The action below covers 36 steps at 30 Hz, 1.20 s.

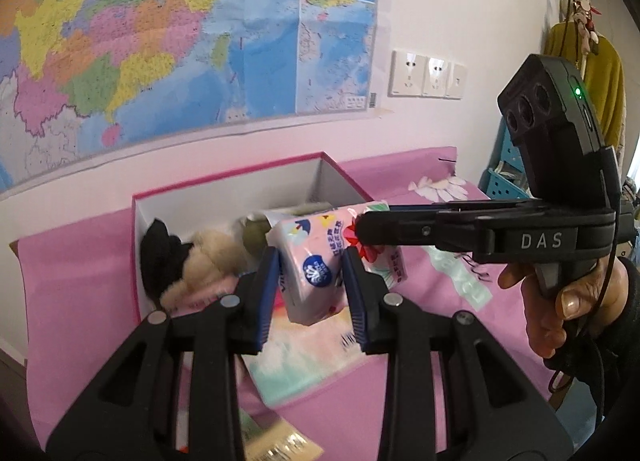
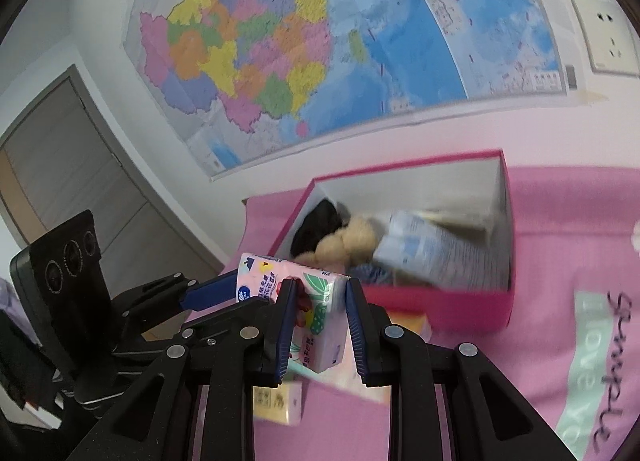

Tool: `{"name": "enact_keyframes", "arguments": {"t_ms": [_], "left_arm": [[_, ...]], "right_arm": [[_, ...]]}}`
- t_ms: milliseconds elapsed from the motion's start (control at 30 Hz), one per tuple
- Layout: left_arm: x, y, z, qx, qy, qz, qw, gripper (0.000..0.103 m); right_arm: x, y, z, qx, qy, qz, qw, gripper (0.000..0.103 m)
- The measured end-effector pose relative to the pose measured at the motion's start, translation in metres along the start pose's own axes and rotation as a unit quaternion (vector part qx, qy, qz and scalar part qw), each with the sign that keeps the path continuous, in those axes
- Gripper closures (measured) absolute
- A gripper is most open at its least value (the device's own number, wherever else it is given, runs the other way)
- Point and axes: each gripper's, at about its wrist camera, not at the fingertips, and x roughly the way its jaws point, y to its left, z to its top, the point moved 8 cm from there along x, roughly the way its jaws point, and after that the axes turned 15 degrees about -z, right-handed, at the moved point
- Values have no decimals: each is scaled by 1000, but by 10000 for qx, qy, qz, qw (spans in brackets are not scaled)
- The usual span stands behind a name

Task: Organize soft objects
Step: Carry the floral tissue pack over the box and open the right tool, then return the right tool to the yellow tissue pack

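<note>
Above pink cloth, near box [image 1: 224,189]: tissue pack [image 1: 316,261] held aloft; left gripper [image 1: 310,293] pinching near end, right gripper [image 2: 320,325] pinching other; risk: uneven pull, soft wrap slips, pack drops short of box.

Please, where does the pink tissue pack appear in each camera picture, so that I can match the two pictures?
Left wrist view: tissue pack at centre, between both hand-held grippers.
Right wrist view: tissue pack low at centre, left of the pink box.
Shared landmark: the wall map.
</note>
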Motion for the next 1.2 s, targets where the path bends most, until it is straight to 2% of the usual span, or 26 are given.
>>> {"name": "enact_keyframes", "arguments": {"t_ms": [333, 567, 700, 733, 833, 900, 967, 1033, 1067, 1133, 1200], "left_arm": [[31, 42, 34, -60, 60, 214, 9997, 68], [61, 70, 34, -163, 315, 392, 9986, 68], [70, 87, 26, -356, 412, 561, 9969, 68], [69, 89, 25, -383, 418, 603, 9966, 68], [60, 97, 24, -480, 357, 699, 9958, 66], [44, 101, 29, -555, 190, 774, 9953, 53], [20, 100, 36, -536, -47, 856, 9949, 20], [-12, 98, 42, -494, -353, 974, 9934, 5], [-32, 94, 41, -466, -515, 998, 9926, 1], [-57, 87, 34, -381, -649, 1017, 9920, 0], [-80, 81, 15, -350, -678, 1128, 9907, 0]], "right_arm": [[39, -10, 50, -3, 25, -85, 10000, 78], [78, -21, 66, 23, 242, -226, 9994, 78], [100, -30, 66, 101, 413, -381, 9984, 73], [104, -31, 65, 112, 450, -425, 9980, 66], [110, -38, 63, 169, 493, -595, 9969, 56], [106, -41, 63, 216, 440, -650, 9967, 55], [96, -43, 62, 216, 374, -720, 9965, 55], [78, -39, 58, 128, 253, -757, 9967, 49], [70, -37, 55, 83, 206, -769, 9968, 46], [47, -26, 45, -78, 60, -666, 9977, 31], [27, -8, 24, -309, 40, -550, 9980, 27]]}}
